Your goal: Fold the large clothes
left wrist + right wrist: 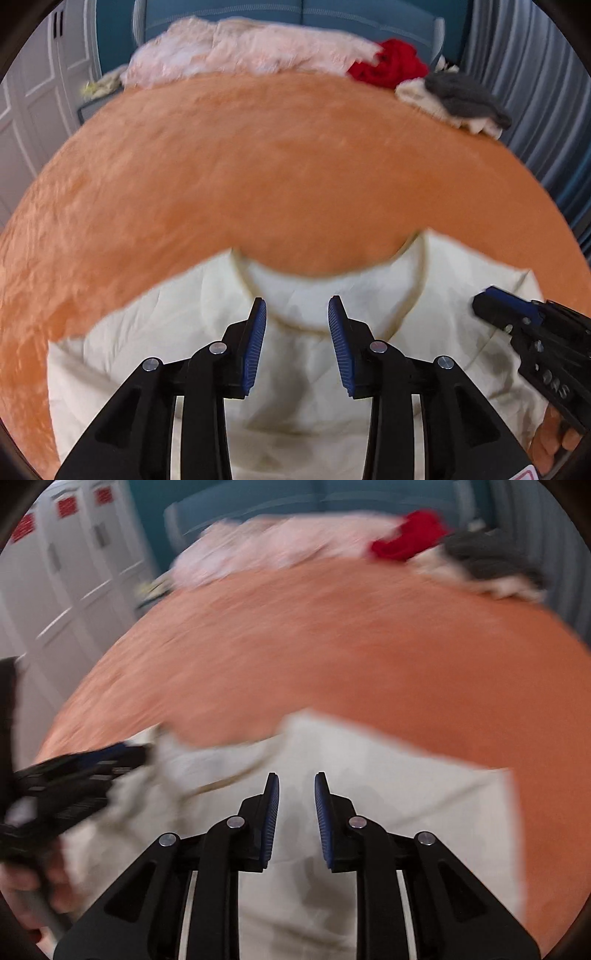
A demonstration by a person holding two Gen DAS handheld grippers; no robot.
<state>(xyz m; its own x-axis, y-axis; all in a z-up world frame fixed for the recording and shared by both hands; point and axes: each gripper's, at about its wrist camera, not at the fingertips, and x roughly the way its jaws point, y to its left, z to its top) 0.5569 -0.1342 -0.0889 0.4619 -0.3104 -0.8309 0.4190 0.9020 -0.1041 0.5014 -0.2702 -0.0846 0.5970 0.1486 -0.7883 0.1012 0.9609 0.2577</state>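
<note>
A cream T-shirt lies flat on an orange bed cover, its neckline pointing away from me. My left gripper is open and empty just above the collar. My right gripper is open and empty over the shirt's right shoulder area. The right gripper also shows at the right edge of the left wrist view. The left gripper shows blurred at the left of the right wrist view, near the collar.
Along the far edge of the bed lie a pale pink garment pile, a red garment and a grey and cream pile. White wardrobe doors stand left. A blue headboard is behind.
</note>
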